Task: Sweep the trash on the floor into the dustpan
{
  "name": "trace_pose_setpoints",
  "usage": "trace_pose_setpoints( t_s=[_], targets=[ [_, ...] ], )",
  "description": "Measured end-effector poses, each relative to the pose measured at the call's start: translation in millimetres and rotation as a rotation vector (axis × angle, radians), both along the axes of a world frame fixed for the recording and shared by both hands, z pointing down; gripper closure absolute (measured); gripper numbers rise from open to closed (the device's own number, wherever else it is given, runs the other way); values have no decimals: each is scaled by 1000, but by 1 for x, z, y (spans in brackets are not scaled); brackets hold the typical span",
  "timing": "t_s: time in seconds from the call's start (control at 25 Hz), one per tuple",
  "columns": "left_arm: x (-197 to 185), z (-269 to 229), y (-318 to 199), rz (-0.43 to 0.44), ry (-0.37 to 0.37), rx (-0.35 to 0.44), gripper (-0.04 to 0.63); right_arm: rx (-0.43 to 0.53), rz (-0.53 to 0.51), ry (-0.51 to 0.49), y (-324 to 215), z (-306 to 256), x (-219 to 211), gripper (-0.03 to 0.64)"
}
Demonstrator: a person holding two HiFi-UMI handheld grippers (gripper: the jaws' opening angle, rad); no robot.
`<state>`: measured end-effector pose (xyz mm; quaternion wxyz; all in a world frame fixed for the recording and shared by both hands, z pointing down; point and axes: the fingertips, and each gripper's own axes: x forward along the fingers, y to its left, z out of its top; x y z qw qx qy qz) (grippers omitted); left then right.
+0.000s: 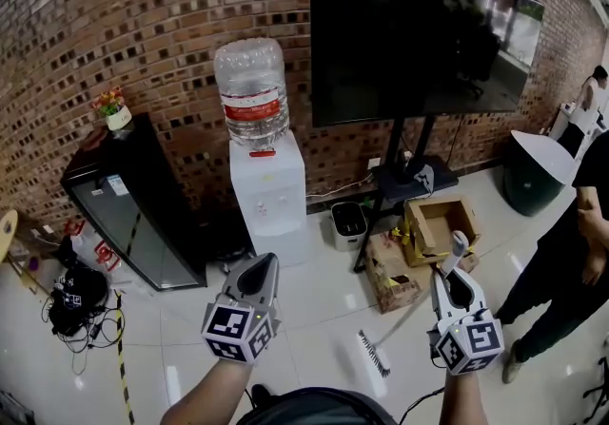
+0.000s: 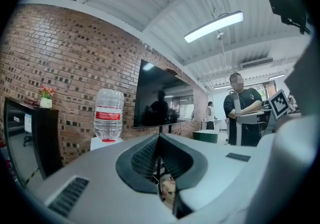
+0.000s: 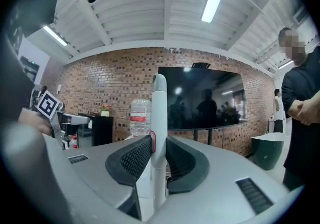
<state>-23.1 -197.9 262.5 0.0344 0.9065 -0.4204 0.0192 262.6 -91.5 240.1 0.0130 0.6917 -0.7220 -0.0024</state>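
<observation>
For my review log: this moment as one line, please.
left gripper: shut, empty | right gripper: shut on broom | brush head: on floor

Brightly lit from ceiling tube lights point(image 2: 214, 26), with glare on the glossy floor point(image 1: 328, 314), reflections in the dark screen point(image 1: 409, 24), fisheye bending and black corners in both gripper views.

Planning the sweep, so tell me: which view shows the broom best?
Head view: the whole broom, bristles on the floor, held by the right gripper. The right gripper view shows only its handle clamped between the jaws; the left gripper view shows no clear part.
</observation>
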Motion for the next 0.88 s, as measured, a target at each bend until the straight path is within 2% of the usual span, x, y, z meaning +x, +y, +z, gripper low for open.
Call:
trace_pose_setpoints(
  t_s=[0.28, 0.88],
  targets=[
    [0, 7, -1, 20, -5, -16, 591, 10, 42, -9, 3, -1, 15, 503],
    [2, 12, -11, 34, -1, -35, 591, 2, 20, -26, -15, 4, 7, 505]
  ],
)
